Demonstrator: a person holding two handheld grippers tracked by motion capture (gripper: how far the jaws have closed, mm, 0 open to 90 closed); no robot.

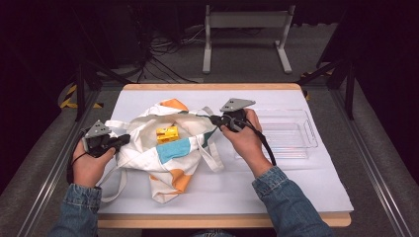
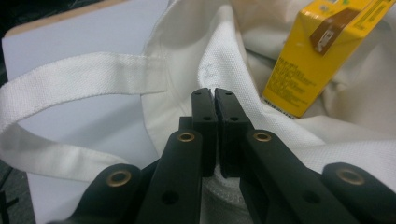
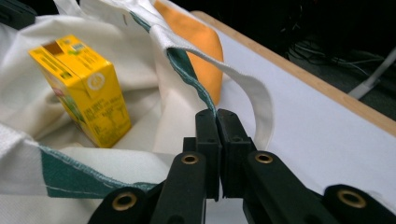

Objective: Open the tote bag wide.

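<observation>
A white cloth tote bag [image 1: 170, 153] with orange, teal and blue patches lies on the middle of the table, its mouth held apart. A yellow drink carton [image 1: 167, 134] sits inside it. My left gripper [image 1: 123, 139] is shut on the bag's left rim; in the left gripper view the jaws [image 2: 215, 93] pinch white fabric, with the carton [image 2: 317, 56] just beyond. My right gripper [image 1: 213, 119] is shut on the bag's right rim. In the right gripper view it [image 3: 216, 114] clamps the teal-edged hem, and the carton [image 3: 84, 88] stands to its left inside the bag.
A clear plastic tray [image 1: 309, 131] lies to the right of the bag, behind my right hand. A loose bag handle [image 2: 70, 79] loops over the white table mat [image 1: 296, 187]. The table's wooden edge [image 1: 212, 86] runs along the far side.
</observation>
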